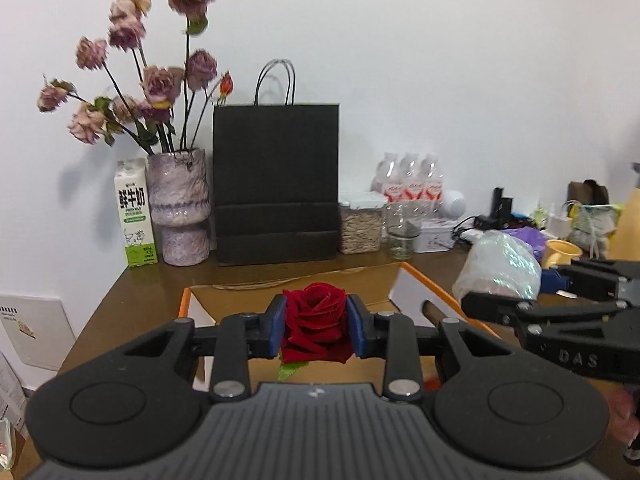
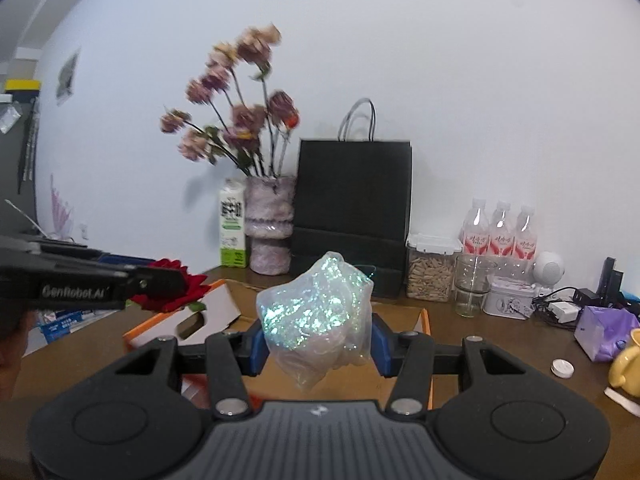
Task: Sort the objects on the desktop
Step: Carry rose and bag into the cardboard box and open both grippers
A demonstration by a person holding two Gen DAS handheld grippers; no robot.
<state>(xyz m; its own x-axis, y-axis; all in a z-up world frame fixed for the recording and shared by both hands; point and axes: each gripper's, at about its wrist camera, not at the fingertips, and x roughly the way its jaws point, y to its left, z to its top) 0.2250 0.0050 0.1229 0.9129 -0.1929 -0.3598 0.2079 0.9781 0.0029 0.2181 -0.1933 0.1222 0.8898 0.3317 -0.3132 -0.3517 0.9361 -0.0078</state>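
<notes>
My left gripper (image 1: 316, 326) is shut on a red rose (image 1: 316, 316), held above an open cardboard box (image 1: 396, 288) with orange edges. The rose also shows in the right wrist view (image 2: 172, 288), at the left, held by the left gripper. My right gripper (image 2: 318, 338) is shut on a crumpled iridescent plastic bag (image 2: 316, 312), held over the same box (image 2: 426, 320). In the left wrist view the bag (image 1: 500, 264) and the right gripper (image 1: 472, 300) are at the right.
Along the back wall stand a milk carton (image 1: 134, 212), a vase of dried flowers (image 1: 180, 208), a black paper bag (image 1: 276, 180), a seed jar (image 1: 360, 224), a glass (image 1: 400, 236), water bottles (image 1: 412, 180) and a tin. A yellow mug (image 2: 628, 364), a purple pack (image 2: 604, 328) and cables lie right.
</notes>
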